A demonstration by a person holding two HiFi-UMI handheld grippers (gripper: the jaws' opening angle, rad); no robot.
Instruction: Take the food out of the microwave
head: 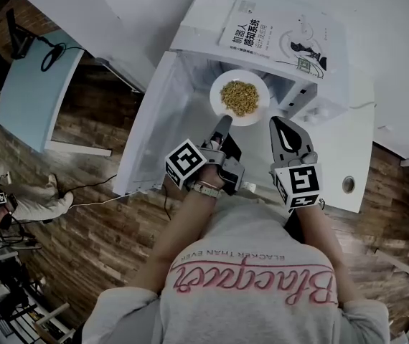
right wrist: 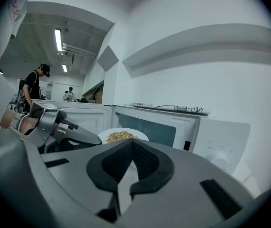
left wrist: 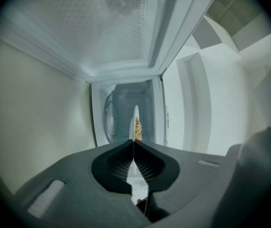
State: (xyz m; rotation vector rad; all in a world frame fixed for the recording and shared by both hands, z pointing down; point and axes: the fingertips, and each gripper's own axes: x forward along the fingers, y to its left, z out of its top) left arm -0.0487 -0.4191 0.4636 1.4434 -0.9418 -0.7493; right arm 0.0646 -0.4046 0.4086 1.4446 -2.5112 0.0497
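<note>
Food (head: 239, 97) on its plate (head: 257, 82), rim pinched in my closed left tool (head: 223, 122), at the microwave (head: 323, 95) mouth; right tool (head: 282, 125) closed, empty. Next, I judge: carry it clear, level.

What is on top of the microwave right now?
A book lies flat, cover up, on the microwave. It covers most of the top, so anything beneath it is hidden.

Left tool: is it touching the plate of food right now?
Touching. The left gripper view shows the plate edge-on, its rim pinched between the shut jaws of the left tool; in the head view its tip meets the near rim.
</note>
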